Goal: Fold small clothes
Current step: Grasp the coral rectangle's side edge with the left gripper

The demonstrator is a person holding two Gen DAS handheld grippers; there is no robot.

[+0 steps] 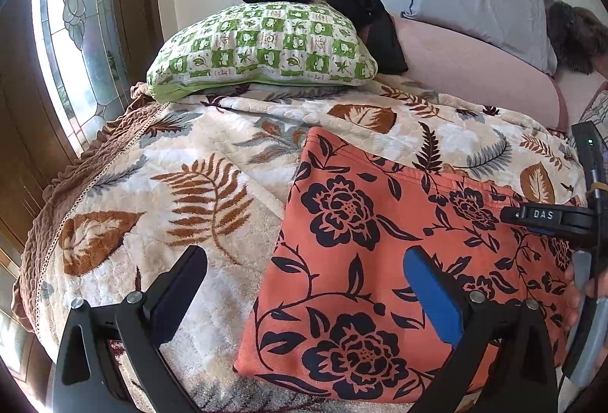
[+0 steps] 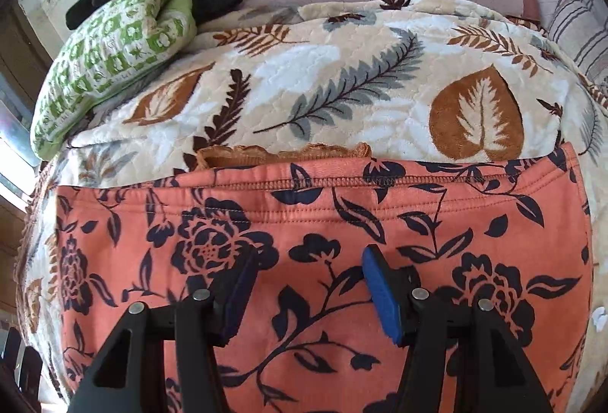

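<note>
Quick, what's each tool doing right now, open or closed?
Left tool: open, holding nothing.
Right tool: open, empty, over the orange floral garment.

Orange garment (image 2: 323, 223) with navy flowers; cream blanket (image 2: 342, 78) with brown leaves.

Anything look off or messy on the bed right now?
Mostly tidy. The orange floral garment lies flat on the leaf blanket. Only oddity: a black cloth dumped crumpled over the green pillow.
</note>
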